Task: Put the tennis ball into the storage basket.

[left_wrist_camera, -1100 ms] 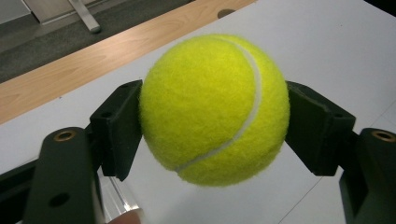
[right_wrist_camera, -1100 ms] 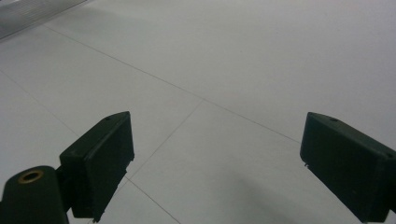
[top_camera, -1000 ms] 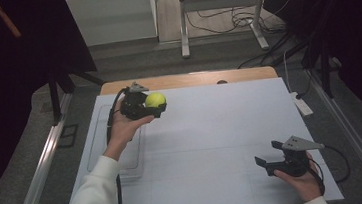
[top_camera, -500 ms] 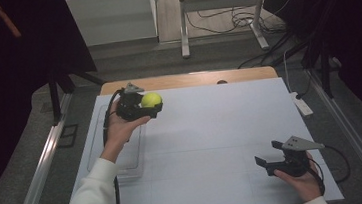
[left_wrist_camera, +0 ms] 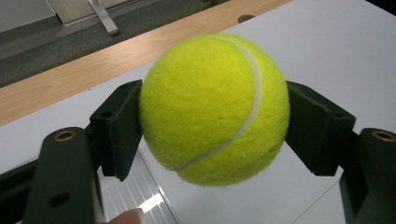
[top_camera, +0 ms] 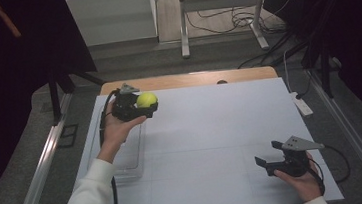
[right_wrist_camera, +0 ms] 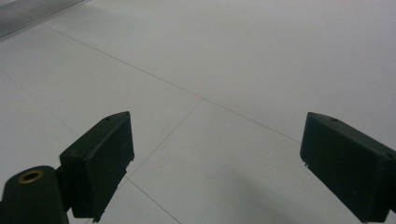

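Seen from the high view, the left gripper (top_camera: 142, 107) is holding a yellow tennis ball (top_camera: 146, 100) above the far left of the white table (top_camera: 212, 129), beside a clear tray (top_camera: 129, 157) whose outline is hard to make out; the right gripper (top_camera: 269, 156) is resting near right, its jaws apart. In the left gripper view, the fuzzy ball (left_wrist_camera: 215, 109), crossed by a white seam, is sitting clamped between both jaws. In the right gripper view, the spread jaws are framing bare tabletop (right_wrist_camera: 210, 70).
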The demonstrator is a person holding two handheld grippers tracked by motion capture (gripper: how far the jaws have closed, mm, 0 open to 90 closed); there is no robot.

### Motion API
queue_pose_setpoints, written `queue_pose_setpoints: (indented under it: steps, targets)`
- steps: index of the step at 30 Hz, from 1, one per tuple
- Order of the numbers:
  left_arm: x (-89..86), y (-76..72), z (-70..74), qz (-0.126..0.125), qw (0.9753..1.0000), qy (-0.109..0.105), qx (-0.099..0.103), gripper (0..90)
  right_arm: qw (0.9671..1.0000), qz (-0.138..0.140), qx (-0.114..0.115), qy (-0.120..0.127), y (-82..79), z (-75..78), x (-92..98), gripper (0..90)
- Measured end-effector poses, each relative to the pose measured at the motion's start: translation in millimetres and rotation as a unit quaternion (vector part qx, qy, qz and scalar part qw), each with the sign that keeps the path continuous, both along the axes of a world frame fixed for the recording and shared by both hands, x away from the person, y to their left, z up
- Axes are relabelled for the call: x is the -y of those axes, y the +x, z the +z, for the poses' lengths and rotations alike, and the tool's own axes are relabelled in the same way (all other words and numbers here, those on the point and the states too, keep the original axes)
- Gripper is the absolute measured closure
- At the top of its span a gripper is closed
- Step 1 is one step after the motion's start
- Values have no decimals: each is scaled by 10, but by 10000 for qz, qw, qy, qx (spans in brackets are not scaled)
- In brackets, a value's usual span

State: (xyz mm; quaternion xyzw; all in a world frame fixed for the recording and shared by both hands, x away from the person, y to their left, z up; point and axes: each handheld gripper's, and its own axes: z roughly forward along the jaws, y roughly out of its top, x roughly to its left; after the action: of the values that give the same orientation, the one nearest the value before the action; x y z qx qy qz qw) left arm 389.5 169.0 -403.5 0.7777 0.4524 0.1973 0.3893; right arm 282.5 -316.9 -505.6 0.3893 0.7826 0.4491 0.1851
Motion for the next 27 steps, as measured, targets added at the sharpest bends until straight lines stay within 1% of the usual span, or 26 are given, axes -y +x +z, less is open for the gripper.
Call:
queue_pose_setpoints:
  steps: [7, 13, 27]
  targets:
    - [-55, 4, 1, 88, 10000, -31, 5, 268, 10000, -20, -5, -9, 3, -1, 4, 97]
    - [-125, -13, 26, 175, 9998, -63, 54, 268, 10000, -37, -5, -10, 3, -1, 3, 97]
    - [-212, -11, 49, 309, 9995, -61, 74, 268, 10000, -39, -11, -14, 5, -2, 2, 97]
